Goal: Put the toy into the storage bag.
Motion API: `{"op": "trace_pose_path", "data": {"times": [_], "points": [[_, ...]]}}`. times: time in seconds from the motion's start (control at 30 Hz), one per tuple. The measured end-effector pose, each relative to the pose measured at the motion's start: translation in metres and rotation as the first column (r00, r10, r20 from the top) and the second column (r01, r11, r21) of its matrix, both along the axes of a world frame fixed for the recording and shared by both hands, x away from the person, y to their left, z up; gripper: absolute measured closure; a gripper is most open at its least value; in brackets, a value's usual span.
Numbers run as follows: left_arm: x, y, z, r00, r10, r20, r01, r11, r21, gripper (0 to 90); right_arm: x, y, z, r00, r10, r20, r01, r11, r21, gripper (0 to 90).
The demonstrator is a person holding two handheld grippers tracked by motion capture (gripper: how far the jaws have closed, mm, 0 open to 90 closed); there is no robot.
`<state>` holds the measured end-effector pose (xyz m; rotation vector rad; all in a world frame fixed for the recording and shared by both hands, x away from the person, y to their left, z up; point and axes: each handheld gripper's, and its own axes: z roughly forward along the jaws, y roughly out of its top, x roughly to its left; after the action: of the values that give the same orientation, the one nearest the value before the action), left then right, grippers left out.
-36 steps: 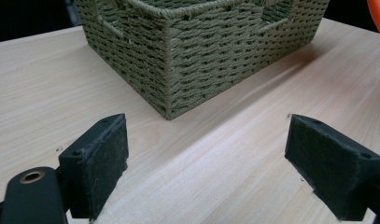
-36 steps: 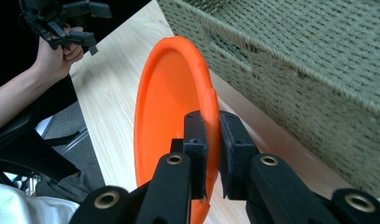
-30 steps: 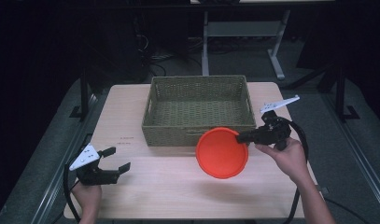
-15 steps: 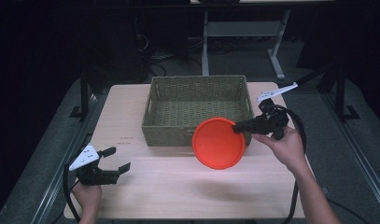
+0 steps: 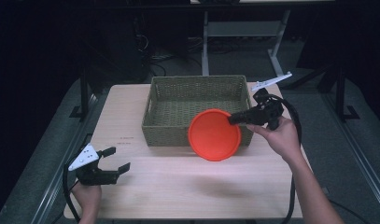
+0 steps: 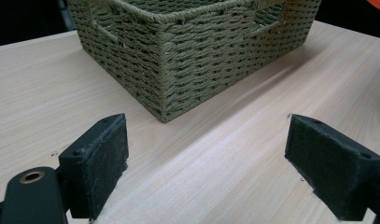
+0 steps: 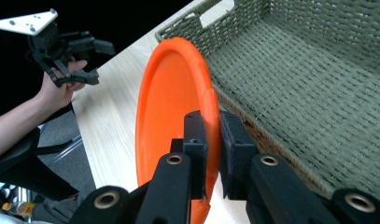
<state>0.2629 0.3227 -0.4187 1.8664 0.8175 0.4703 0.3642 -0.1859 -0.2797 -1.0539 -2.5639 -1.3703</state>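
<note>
Orange plate [image 5: 214, 134] is hanging by its rim, pinched in the right gripper [image 5: 234, 119], just before the woven basket's [image 5: 197, 85] front wall, probably for dropping inside; left gripper [image 5: 116, 160] is resting spread, well apart.

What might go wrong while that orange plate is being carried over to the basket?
The right gripper pinches the orange plate only at its rim, so it might swing or slip out. The plate hangs low against the woven basket's front wall, so its edge may catch there. The left gripper sits open, too far away to help.
</note>
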Motion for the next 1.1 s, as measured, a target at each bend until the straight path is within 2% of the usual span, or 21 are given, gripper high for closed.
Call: {"op": "trace_pose_path", "data": {"times": [0.57,1.1], "points": [[-0.001,-0.001,0.000,1.0000,-0.006,0.002,0.006,1.0000,-0.008,12.7,0.017,0.010,0.022,0.9996,-0.020,0.020,0.020,0.9998,0.007,81.9],[-0.001,-0.001,0.000,1.0000,-0.006,0.005,0.006,0.9999,-0.015,12.7,0.039,0.018,0.035,0.9985,-0.054,0.013,0.053,0.9985,0.014,82.0]]}}
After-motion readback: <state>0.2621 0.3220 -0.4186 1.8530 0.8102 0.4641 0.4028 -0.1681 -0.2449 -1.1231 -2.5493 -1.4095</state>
